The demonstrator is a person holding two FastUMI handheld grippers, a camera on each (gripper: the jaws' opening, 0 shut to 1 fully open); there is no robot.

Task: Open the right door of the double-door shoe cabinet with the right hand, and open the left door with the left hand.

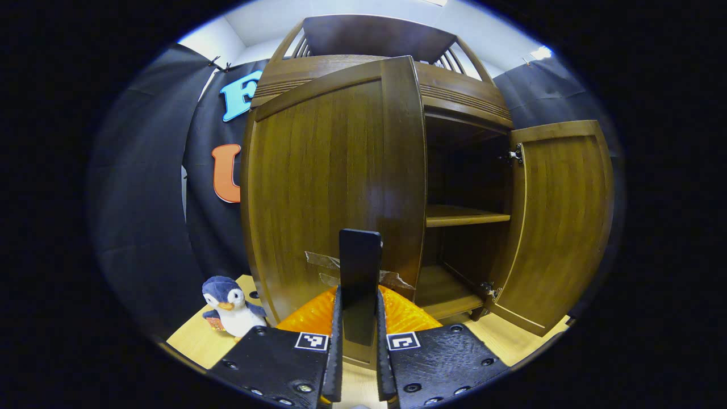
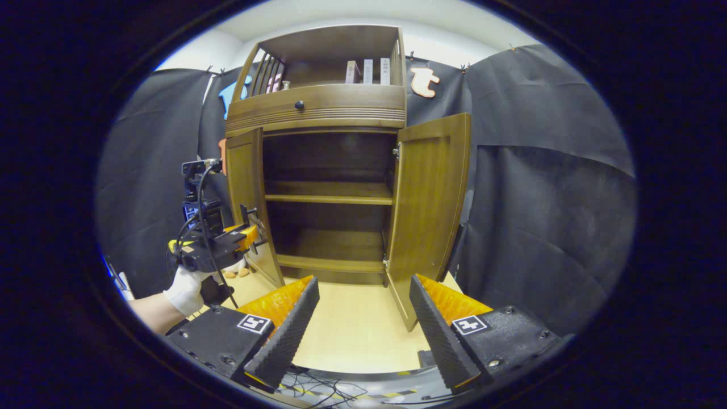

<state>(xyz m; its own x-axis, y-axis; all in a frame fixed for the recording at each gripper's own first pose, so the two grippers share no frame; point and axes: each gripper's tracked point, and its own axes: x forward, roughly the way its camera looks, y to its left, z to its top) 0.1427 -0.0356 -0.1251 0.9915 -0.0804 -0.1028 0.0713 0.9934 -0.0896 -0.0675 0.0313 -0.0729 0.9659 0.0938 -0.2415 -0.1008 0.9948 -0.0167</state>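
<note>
Left gripper (image 1: 359,318): fingers pinched on dark upright handle (image 1: 360,267) at free edge of left door (image 1: 335,187), dead ahead at 12 o'clock. Door part-open, long axis vertical, hinge side toward 9 o'clock; judged next move: swing further outward. Right door (image 2: 429,210) fully open, at 1 o'clock from right gripper (image 2: 363,318), well apart; its fingers spread, holding nothing. Penguin toy (image 1: 232,307) at 8 o'clock, beside cabinet (image 2: 318,108); not judged in door's path.
</note>
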